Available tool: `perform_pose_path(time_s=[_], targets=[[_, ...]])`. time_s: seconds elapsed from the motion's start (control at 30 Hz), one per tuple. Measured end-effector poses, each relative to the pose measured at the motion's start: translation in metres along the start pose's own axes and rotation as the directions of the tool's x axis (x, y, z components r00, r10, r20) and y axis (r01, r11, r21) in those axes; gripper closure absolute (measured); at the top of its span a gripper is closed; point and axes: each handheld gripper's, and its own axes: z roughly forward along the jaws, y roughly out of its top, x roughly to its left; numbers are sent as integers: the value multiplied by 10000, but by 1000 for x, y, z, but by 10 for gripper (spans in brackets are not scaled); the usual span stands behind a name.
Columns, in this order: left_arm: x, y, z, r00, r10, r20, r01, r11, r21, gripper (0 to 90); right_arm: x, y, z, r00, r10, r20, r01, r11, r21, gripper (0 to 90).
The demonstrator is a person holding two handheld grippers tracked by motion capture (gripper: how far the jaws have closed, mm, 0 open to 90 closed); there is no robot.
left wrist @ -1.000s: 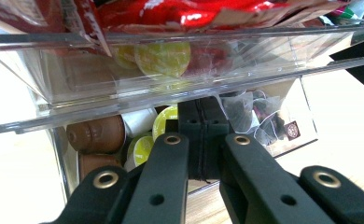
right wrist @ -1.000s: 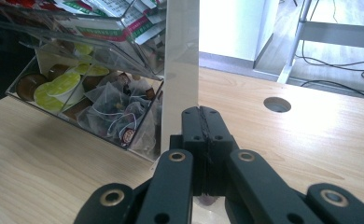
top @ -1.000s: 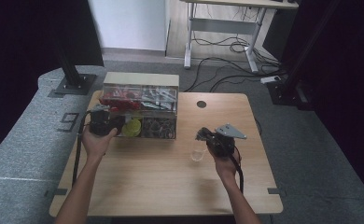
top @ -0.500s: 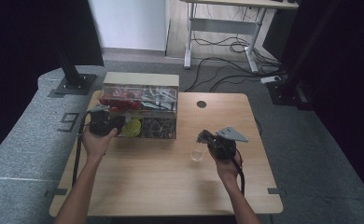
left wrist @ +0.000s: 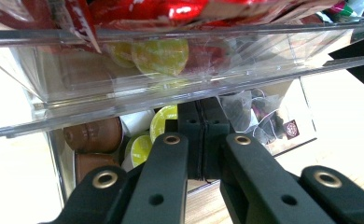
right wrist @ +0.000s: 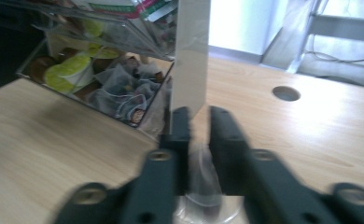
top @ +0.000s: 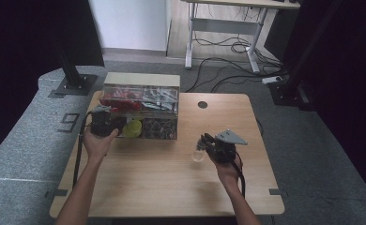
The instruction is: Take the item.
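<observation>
A clear plastic organizer [top: 141,112] stands at the table's back left, with red packets on top and capsules and tea bags below. My left gripper [top: 118,126] is shut, its tips [left wrist: 202,122] against the front of the lower compartment, beside yellow-green capsules [left wrist: 157,122]. My right gripper [top: 203,140] hovers over a small clear cup [top: 198,154] at mid-table. Its jaws [right wrist: 199,121] have just been opening and stand a little apart. A translucent tea bag [right wrist: 201,168] hangs between them above the cup [right wrist: 208,207].
The organizer's tea bag compartment [right wrist: 124,98] lies just ahead and left of the right gripper. A round cable hole [top: 202,104] sits at the table's back edge. Bare wood [top: 162,187] spreads along the front. Desk legs and cables [top: 223,51] lie on the floor behind.
The right hand has edged slightly to the right above the cup. The left hand and the organizer are where they were.
</observation>
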Motion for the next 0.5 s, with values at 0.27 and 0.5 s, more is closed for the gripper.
perform_pose_path(time_s=[0.27,0.5], targets=[[-1,0,1,10000,22,0,-22,10000,40,893,2,0,0,9997,-78,217,79,10000,-53,680],[-1,0,0,10000,51,-14,-51,10000,46,893,2,-2,-1,9999,-17,163,18,10000,-64,666]])
